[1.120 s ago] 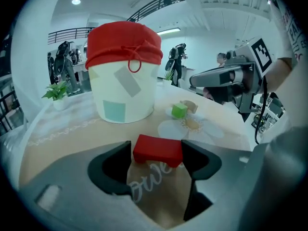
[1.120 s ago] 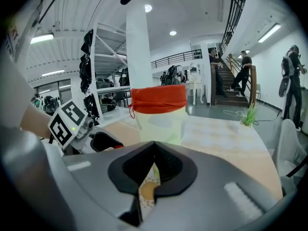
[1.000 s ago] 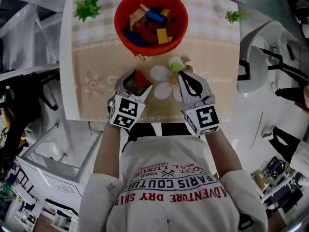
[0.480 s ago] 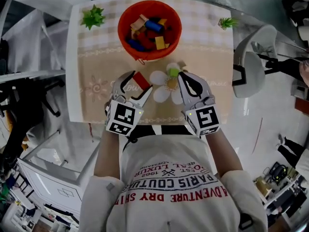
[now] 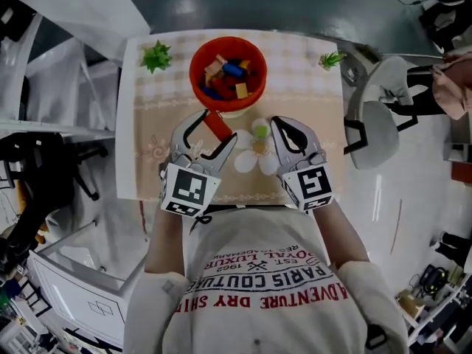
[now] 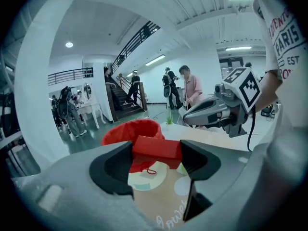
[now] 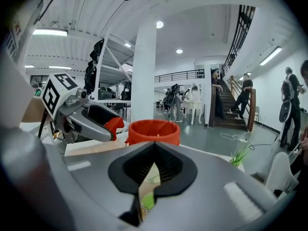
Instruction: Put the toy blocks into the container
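Many blocks point(image 5: 227, 76) are already piled in the orange container point(image 5: 195, 76), but one red block point(image 6: 157, 148) is squeezed between the jaws of the left gripper point(image 5: 215, 127), held up just on the near side of the container, and is yet to be dropped in. The right gripper point(image 5: 276, 124) is pinched shut on nothing beside it, and a small green piece point(image 5: 259, 130) seems to be left on the mat point(image 5: 151, 161) near the container. "PARIS COUTURE" and "ADVENTURE DRY" can be read on the shirt point(image 5: 258, 286).
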Tool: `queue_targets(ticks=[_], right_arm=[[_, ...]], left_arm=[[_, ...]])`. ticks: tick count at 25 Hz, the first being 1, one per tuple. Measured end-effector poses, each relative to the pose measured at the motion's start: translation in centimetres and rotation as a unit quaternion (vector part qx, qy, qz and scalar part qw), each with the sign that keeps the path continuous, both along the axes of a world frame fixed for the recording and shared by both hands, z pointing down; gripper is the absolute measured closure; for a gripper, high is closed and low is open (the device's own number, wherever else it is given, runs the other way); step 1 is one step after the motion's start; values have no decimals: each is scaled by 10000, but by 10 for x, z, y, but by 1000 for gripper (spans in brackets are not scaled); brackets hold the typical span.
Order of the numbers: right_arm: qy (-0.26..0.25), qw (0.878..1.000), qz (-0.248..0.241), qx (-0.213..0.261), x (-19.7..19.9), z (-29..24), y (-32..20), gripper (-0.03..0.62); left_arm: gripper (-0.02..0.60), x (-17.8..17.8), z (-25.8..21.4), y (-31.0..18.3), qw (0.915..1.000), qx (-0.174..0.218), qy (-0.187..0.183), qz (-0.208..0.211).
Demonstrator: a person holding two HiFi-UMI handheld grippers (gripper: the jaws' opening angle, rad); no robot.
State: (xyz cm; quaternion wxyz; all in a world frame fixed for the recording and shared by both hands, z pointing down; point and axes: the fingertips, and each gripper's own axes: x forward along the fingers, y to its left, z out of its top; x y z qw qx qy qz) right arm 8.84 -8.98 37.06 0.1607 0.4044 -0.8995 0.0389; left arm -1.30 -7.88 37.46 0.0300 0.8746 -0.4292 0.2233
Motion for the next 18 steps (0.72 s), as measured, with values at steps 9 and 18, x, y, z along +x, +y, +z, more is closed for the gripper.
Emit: queue_targets(ticks=[9, 18], right_arm=[[-88, 9992, 78, 392, 11, -32, -23, 592], [-113, 9989, 44, 442, 16, -40, -38, 592]], left_arm=[[264, 0, -39, -43, 9988, 485, -94, -69], [264, 8, -27, -95, 9994, 237, -86, -248]])
